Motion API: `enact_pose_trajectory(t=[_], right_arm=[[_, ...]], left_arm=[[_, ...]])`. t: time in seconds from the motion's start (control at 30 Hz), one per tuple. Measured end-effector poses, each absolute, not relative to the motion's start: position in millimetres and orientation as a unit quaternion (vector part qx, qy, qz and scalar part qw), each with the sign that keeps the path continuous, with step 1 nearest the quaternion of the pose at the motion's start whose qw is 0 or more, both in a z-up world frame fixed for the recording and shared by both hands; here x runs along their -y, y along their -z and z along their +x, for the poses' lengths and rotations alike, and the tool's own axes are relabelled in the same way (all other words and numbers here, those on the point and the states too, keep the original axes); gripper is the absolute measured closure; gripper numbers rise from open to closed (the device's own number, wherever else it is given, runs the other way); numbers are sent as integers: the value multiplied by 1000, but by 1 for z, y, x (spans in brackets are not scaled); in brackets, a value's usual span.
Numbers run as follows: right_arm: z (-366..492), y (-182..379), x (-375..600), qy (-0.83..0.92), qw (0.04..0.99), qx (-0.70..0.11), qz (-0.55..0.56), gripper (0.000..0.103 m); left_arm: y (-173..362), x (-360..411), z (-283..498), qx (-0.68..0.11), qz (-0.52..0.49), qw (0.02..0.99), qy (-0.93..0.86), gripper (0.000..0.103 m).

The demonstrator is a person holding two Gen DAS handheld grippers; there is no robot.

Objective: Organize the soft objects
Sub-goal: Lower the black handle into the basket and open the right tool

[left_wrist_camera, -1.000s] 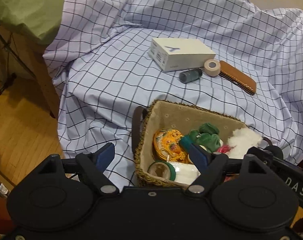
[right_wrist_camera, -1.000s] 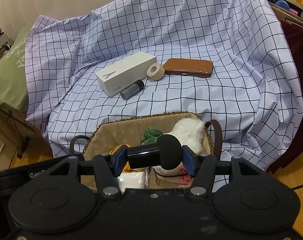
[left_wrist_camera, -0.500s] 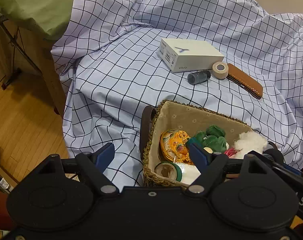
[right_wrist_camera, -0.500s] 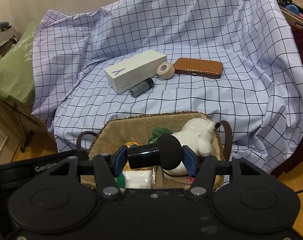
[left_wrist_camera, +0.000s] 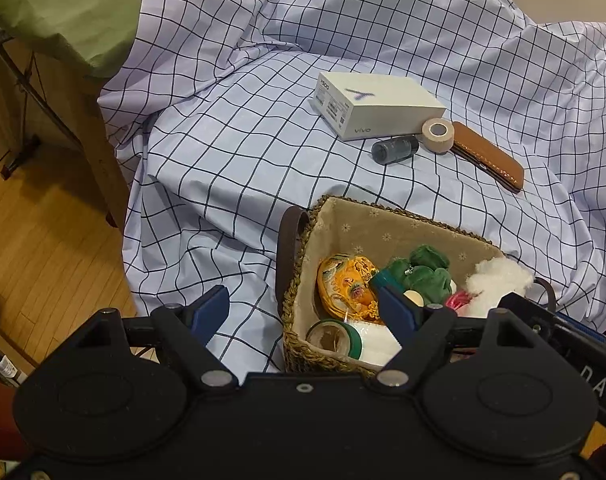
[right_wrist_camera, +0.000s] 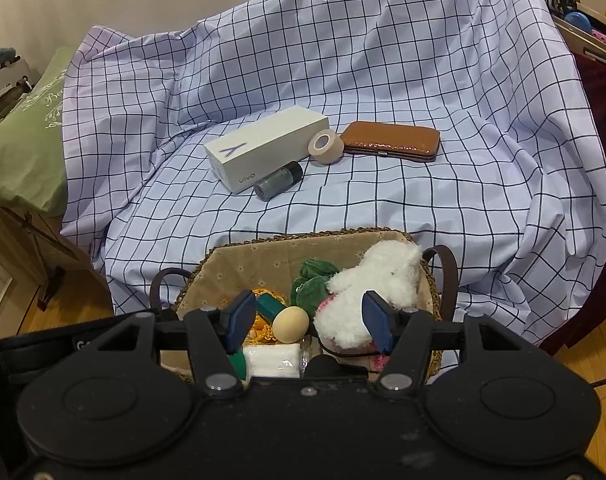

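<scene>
A woven basket (left_wrist_camera: 299, 280) (right_wrist_camera: 431, 276) with a beige lining sits on the checked sheet at the near edge. It holds a white plush toy (right_wrist_camera: 375, 284) (left_wrist_camera: 499, 280), a green soft item (right_wrist_camera: 313, 280) (left_wrist_camera: 423, 268), an orange pouch (left_wrist_camera: 347, 288), a wooden egg (right_wrist_camera: 290, 321), a tissue pack (right_wrist_camera: 271, 360) and a tape roll (left_wrist_camera: 333, 338). My left gripper (left_wrist_camera: 303, 312) is open over the basket's left rim. My right gripper (right_wrist_camera: 307, 318) is open and empty just above the basket. A black round thing (right_wrist_camera: 321, 366) lies low in the basket below it.
On the checked sheet (right_wrist_camera: 423, 80) behind the basket lie a white phone box (right_wrist_camera: 263, 152) (left_wrist_camera: 379, 104), a small dark bottle (right_wrist_camera: 277, 180), a beige tape roll (right_wrist_camera: 325, 146) and a brown leather case (right_wrist_camera: 391, 140). A green pillow (left_wrist_camera: 63, 4) is at the left; wooden floor (left_wrist_camera: 31, 220) lies below.
My right gripper was shut on a black cylindrical object; it has opened and the object has dropped into the basket. Both views have drifted slightly.
</scene>
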State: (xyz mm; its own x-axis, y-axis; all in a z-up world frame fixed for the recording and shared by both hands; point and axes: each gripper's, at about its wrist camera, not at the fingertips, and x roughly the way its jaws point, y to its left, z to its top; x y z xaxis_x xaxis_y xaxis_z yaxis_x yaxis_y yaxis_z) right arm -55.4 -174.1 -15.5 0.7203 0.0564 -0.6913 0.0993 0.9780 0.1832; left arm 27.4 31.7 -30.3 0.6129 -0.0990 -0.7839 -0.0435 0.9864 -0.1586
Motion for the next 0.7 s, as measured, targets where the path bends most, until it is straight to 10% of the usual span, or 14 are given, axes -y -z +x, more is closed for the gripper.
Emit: enact_pose_trajectory(t=[0.7], right_arm=[[-55, 20, 180, 26, 917, -381, 110, 44]], left_arm=[[26, -27, 26, -426, -61, 902, 14, 14]])
